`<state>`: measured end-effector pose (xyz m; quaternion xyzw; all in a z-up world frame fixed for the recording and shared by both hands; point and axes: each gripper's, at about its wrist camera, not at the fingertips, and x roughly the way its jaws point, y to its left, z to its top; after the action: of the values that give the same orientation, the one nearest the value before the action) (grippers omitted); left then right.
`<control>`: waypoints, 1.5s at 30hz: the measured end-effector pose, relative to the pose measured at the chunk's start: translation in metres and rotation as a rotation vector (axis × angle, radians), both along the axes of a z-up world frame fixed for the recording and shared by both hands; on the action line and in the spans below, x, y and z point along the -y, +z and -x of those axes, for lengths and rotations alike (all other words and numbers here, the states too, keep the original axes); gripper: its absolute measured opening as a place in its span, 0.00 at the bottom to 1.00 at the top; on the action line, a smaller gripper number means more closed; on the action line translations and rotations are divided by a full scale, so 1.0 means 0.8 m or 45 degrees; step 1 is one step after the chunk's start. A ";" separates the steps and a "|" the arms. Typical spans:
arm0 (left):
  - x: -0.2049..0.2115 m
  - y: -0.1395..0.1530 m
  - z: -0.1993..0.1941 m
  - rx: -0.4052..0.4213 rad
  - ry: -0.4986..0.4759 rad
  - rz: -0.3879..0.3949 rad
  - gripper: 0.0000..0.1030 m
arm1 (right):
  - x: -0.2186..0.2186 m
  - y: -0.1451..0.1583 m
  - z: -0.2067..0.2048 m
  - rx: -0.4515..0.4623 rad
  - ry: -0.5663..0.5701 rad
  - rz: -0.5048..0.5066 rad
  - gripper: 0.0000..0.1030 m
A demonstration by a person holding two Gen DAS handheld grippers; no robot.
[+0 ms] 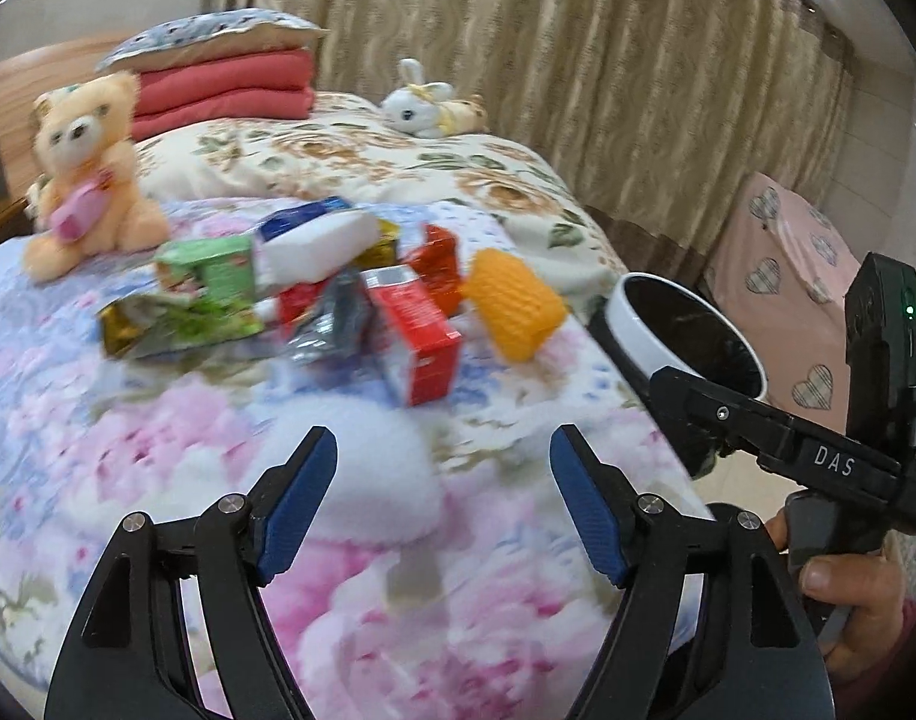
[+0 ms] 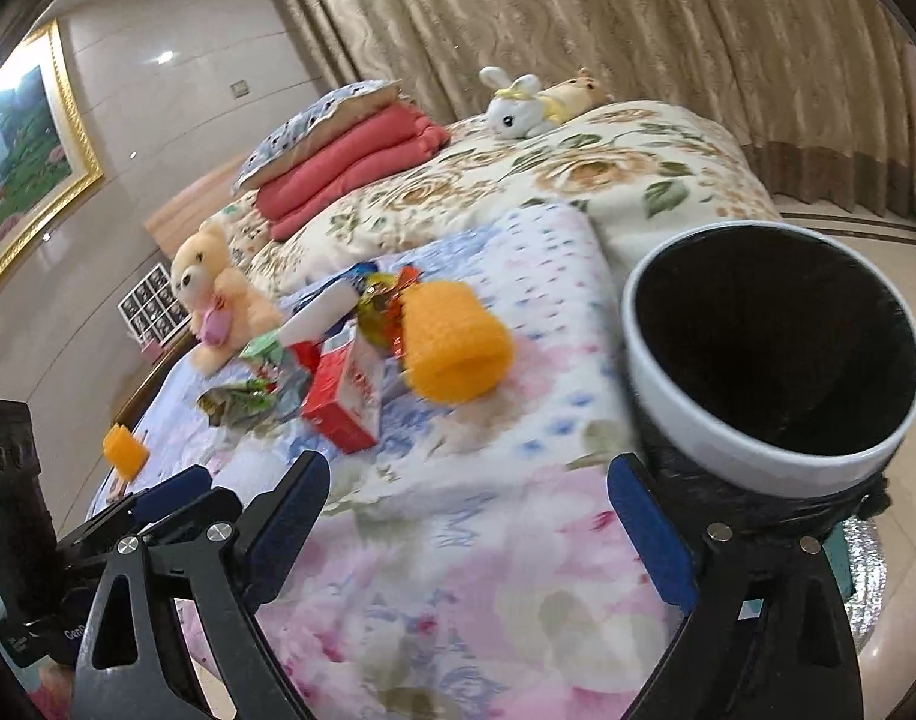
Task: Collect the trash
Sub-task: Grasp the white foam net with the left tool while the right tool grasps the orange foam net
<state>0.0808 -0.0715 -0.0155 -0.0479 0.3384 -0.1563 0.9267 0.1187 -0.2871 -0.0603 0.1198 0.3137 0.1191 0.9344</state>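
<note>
You are holding both the left gripper and right gripper wide and empty; the trash pile is lying at twelve o'clock, the bin seemingly waiting bedside at two.

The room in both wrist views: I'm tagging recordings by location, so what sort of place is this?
Most likely a home bedroom. A bed under a floral quilt fills the view, with a folded red blanket and patterned pillow at its head, plush toys such as the peach teddy bear, and long beige curtains behind.
</note>
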 end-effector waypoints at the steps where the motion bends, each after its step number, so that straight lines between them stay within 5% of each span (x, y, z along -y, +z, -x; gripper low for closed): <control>1: -0.005 -0.002 0.001 -0.003 0.011 0.000 0.76 | -0.004 -0.002 0.000 -0.002 0.006 0.003 0.92; 9: -0.038 -0.022 0.010 -0.066 0.090 0.013 0.79 | -0.028 -0.011 -0.007 -0.012 0.045 0.042 0.92; 27: -0.021 -0.052 -0.021 -0.211 0.122 0.009 0.82 | -0.043 -0.020 -0.075 -0.017 0.090 0.153 0.92; 35: -0.021 -0.060 -0.037 -0.181 0.146 -0.017 0.82 | -0.039 -0.024 -0.119 -0.027 0.090 0.133 0.92; 39: -0.020 -0.063 -0.042 -0.168 0.126 -0.045 0.57 | -0.043 -0.027 -0.135 -0.048 0.118 0.132 0.86; 42: -0.021 -0.062 -0.043 -0.151 0.110 -0.049 0.41 | -0.041 -0.034 -0.140 -0.089 0.122 0.126 0.56; 45: -0.021 -0.060 -0.044 -0.149 0.094 -0.030 0.29 | -0.035 -0.029 -0.132 -0.065 0.106 0.113 0.43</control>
<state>0.1164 -0.0543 -0.0634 -0.0584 0.3920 -0.1149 0.9109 0.2247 -0.2593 -0.0837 0.0682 0.3469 0.1409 0.9247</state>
